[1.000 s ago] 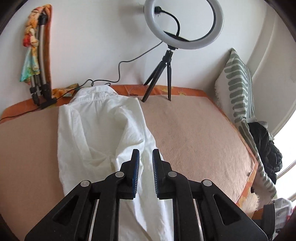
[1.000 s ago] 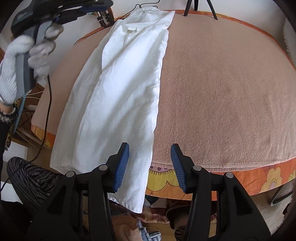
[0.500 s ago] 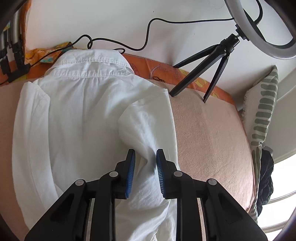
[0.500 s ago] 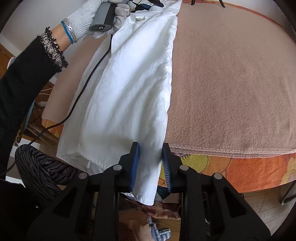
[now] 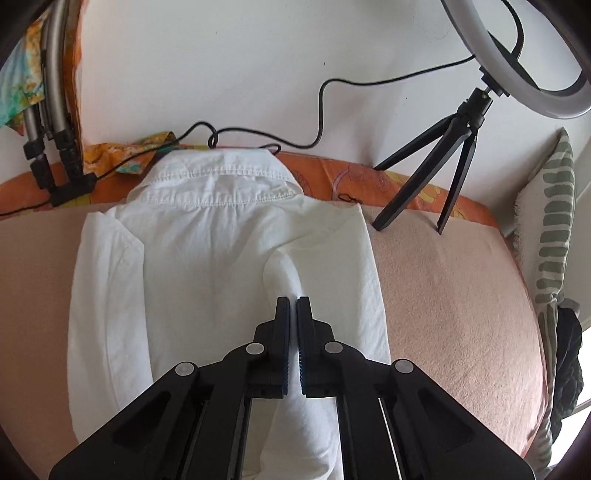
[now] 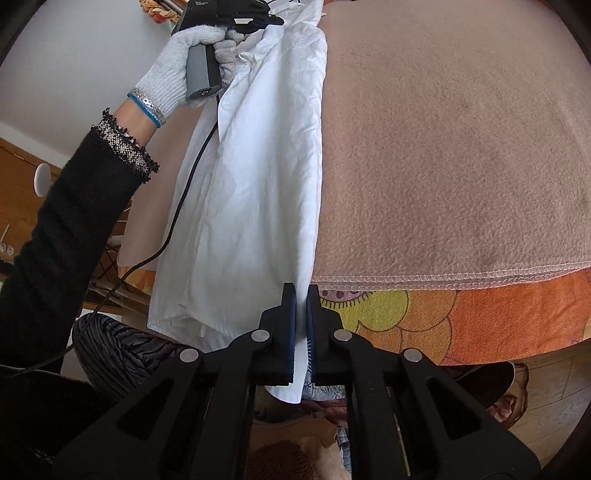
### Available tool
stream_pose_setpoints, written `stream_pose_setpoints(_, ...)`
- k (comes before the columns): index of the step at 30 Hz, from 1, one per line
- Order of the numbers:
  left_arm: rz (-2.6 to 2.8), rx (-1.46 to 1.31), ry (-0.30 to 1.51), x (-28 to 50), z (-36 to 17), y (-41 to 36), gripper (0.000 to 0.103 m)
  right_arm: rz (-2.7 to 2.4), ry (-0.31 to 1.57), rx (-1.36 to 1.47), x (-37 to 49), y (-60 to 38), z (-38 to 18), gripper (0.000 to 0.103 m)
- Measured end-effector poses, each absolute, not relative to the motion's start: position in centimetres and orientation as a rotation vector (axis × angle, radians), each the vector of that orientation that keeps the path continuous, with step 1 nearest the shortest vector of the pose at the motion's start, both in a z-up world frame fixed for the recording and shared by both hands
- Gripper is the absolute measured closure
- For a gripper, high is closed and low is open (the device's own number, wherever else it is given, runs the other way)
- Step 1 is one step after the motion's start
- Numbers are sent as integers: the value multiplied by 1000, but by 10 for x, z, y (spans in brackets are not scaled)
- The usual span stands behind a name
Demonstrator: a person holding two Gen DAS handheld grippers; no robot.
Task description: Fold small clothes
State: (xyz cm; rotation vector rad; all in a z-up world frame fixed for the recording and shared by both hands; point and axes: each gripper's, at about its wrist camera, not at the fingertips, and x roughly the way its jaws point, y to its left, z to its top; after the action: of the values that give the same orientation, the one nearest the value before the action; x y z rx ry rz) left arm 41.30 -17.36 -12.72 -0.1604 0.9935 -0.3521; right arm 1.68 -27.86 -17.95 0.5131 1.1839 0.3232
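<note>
A white collared shirt (image 5: 207, 258) lies lengthwise on a pink blanket (image 5: 443, 295), collar toward the wall, both sides folded inward. My left gripper (image 5: 293, 301) is shut on a raised fold of the shirt's right sleeve below the shoulder. In the right wrist view the shirt (image 6: 258, 184) runs from the far end to the bed's near edge and hangs over it. My right gripper (image 6: 301, 288) is shut on the shirt's hem edge at the bed's edge. The left gripper (image 6: 236, 18) shows at the far collar end, held by a gloved hand (image 6: 173, 77).
A ring light on a black tripod (image 5: 454, 158) stands at the bed's far right, its cable (image 5: 321, 110) along the wall. A striped pillow (image 5: 554, 221) and dark cloth (image 5: 569, 362) lie right. Folded tripod legs (image 5: 55, 122) lean far left. An orange floral sheet (image 6: 443, 317) hangs below.
Both grippers have closed on the shirt: the left on the sleeve fold near the shoulder, the right on the hem edge. The left gripper moved toward the collar end.
</note>
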Motion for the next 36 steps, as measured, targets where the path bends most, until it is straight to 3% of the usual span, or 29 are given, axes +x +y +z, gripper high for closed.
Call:
stream_pose_setpoints(6,-489,-156,958,401,-92,-179,99,304,1199,553,12,-287,-186,97)
stream_pose_setpoints(16,-353,13,1149,408,-166,-193,99,258,1207,491,5,-291,-188,98)
stream_pose_setpoints(19,-386,-128,1079,395,-130,-167,99,241,1193,435,0,-288,-184,98)
stream_pose_setpoints(24,-440,-123,996,334,-64,-123,99,200,1075,327,-4,-284,-158,97)
stream_pose_setpoints(25,-444,-110,977,317,-55,-113,97,214,1052,325,-2,-282,-152,97)
stream_pose_setpoints(27,-441,-81,939,280,-44,-96,84,259,1012,309,4,-272,-141,97)
stream_pose_setpoints(28,-437,-72,932,261,-44,-88,71,290,998,294,7,-264,-136,97)
stream_pose_setpoints(36,-432,-38,1075,123,-118,-47,69,404,1056,284,60,-213,-157,97)
